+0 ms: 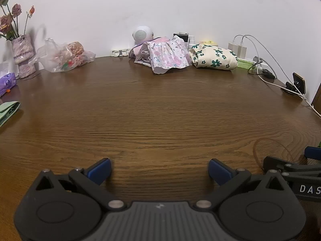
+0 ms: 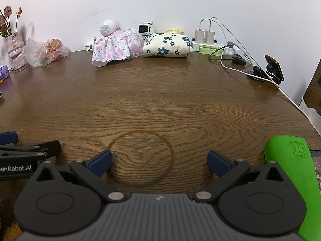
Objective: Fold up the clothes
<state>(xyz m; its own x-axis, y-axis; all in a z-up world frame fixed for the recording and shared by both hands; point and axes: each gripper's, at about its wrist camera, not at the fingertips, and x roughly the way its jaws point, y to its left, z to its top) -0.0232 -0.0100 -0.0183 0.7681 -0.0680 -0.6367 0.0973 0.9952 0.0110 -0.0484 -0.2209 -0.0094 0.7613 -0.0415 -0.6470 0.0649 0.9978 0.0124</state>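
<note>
A pink floral garment (image 1: 166, 57) lies crumpled in a heap at the far edge of the brown wooden table (image 1: 160, 110). It also shows in the right wrist view (image 2: 115, 46). Beside it on the right sits a folded cream cloth with green flowers (image 1: 213, 58), also in the right wrist view (image 2: 166, 45). My left gripper (image 1: 159, 170) is open and empty, low over the near table. My right gripper (image 2: 159, 162) is open and empty, above a dark ring mark (image 2: 140, 158) on the wood. Both are far from the clothes.
A plastic bag (image 1: 64, 57) and a vase of dried flowers (image 1: 22, 54) stand at the back left. A white speaker (image 1: 142, 34), chargers and cables (image 2: 226, 40) and a phone holder (image 2: 270, 69) line the back right. A green object (image 2: 291, 180) lies near right.
</note>
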